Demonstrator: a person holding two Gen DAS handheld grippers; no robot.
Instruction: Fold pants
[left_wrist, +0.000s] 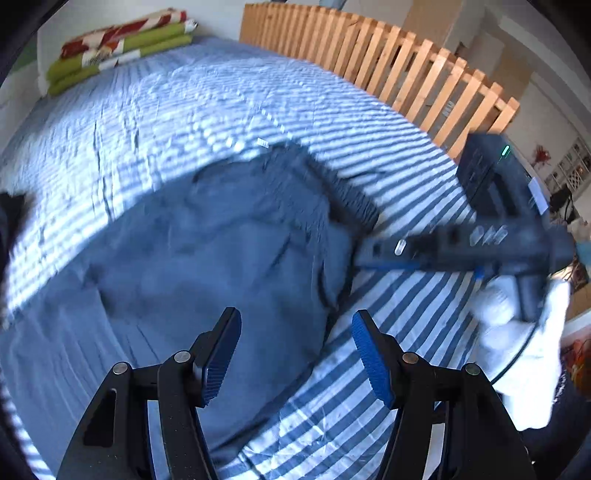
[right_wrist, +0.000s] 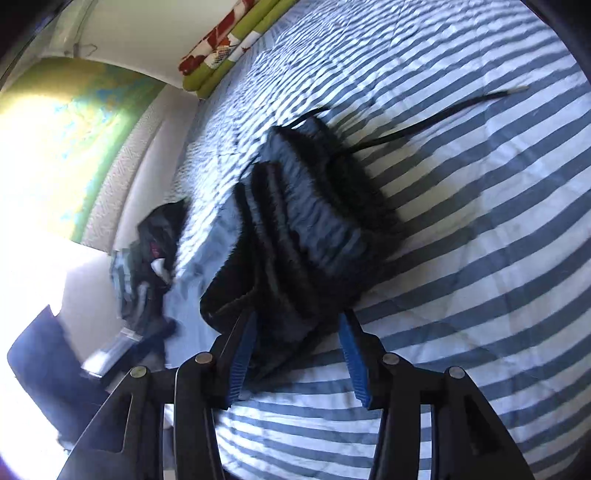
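My left tongs (left_wrist: 295, 354) hang open over the blue-grey cotton pants (left_wrist: 221, 251) at centre frame on the blue-and-white striped bed (left_wrist: 388, 354). My right tongs (right_wrist: 297, 354) straddle the dark ribbed waistband (right_wrist: 310, 229), apparently unclamped. I should align edges squarely before folding.

Bunched dark pants (right_wrist: 306, 229) between parted jaws, on striped bedspread (right_wrist: 480, 258).

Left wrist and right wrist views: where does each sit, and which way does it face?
Left wrist: on the left claw, angled down over the blue pants on the striped bed; a white-gloved hand holding the right claw shows.
Right wrist: on the right claw, facing the dark ribbed waistband between its fingers.
Shared: pants, bed, green folded bedding.
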